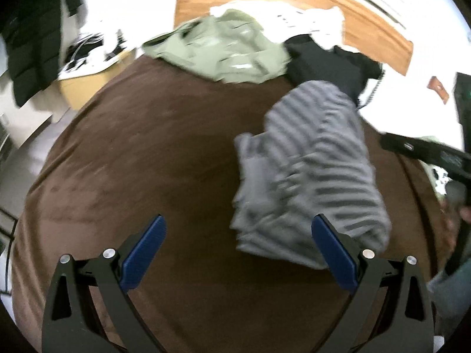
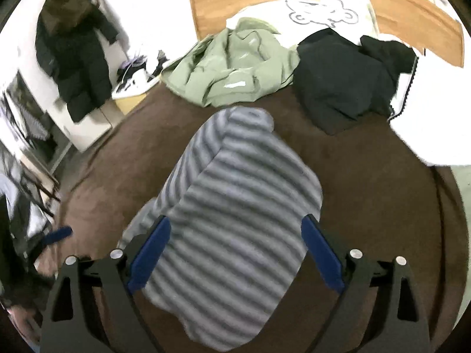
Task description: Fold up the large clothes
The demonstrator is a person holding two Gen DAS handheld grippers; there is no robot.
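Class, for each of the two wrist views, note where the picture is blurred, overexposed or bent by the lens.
Left wrist view: the striped garment and green jacket are smeared by motion blur, the window side at top right is blown out white, and the brown bed cover bulges in a fisheye curve. Right wrist view: sharper, though the hanging dark coat is blurred, the wall glares white, and the wooden headboard bends.

Bed (image 2: pixel 368 194) covered by brown blanket, backed by wooden headboard (image 2: pixel 212 3). White walls, strongly overexposed. Dark coat (image 2: pixel 76 67) hung at left beside white cabinet (image 2: pixel 88 135). Low wooden nightstand (image 1: pixel 79 91) next to bed, cluttered on top. Image edges blurred.
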